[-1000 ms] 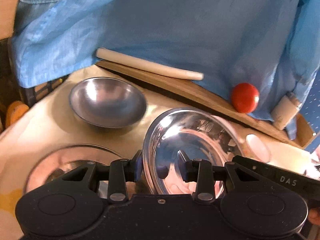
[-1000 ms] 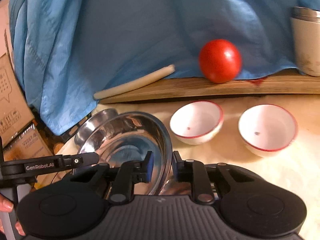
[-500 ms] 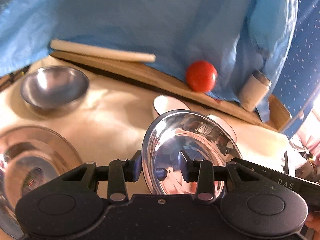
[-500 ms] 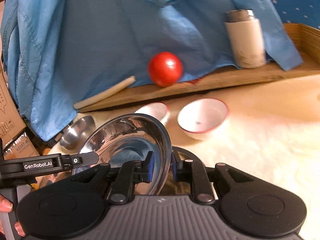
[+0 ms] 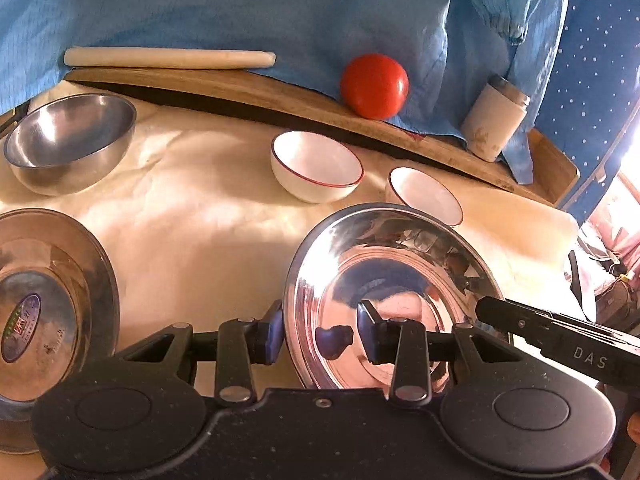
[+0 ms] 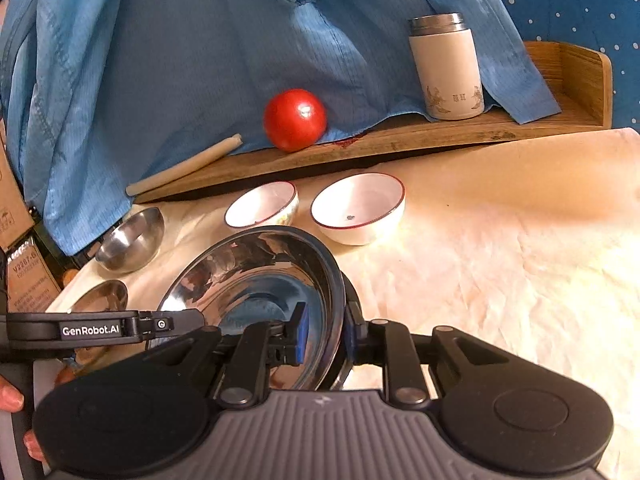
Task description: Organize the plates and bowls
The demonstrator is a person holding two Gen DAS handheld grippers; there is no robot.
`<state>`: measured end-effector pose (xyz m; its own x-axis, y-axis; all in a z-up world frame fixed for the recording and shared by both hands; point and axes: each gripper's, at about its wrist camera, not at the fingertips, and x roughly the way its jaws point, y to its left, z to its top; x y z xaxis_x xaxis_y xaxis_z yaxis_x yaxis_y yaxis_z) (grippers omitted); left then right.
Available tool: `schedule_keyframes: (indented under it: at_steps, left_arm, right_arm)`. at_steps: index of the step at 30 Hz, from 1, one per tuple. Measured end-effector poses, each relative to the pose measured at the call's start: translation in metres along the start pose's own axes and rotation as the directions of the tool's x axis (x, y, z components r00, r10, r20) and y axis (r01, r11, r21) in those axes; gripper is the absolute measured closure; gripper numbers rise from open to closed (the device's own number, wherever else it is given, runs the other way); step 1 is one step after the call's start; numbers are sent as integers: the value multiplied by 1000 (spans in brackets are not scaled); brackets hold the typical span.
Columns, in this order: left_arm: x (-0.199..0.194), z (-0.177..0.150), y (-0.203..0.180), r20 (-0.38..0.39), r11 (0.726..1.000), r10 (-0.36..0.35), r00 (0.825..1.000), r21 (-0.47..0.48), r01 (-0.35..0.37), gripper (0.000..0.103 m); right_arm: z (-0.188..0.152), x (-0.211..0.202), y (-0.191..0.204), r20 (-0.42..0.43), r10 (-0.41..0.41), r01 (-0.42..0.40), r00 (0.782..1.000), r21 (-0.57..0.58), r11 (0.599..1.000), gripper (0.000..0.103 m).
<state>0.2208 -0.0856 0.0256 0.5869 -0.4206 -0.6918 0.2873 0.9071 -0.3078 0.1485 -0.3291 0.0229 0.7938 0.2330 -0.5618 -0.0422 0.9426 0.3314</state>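
Left gripper (image 5: pixel 318 338): jaws part-closed, one pad outside and one inside the left rim of a steel dish (image 5: pixel 400 280) — a firm pinch. Dish tilted, clear of the cloth as far as can be judged.

Right gripper (image 6: pixel 324 334): jaws drawn close on the opposite rim of the same dish, blue pad inside, the other pad behind the wall. Its body enters the left wrist view from the lower right; the left unit's arm crosses the right wrist view at lower left.

Fingertips of the person's left hand (image 6: pixel 12 400) show at the left edge — gripping the left handle.
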Motion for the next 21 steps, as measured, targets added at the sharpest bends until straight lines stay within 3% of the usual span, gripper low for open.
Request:
schedule_keyframes:
  at_steps: [15,21]
  left_arm:
    - [1,-3,-6,15,999,12,1000,40,-12,59]
    - [-4,-5,-3,31,999,3,1000,32,-4,48]
  right_arm:
    - [-9,-5,13,29,-53,55,998,-70,996,70]
    - [-12,-7,15,38,-60,63,997,-85,994,64]
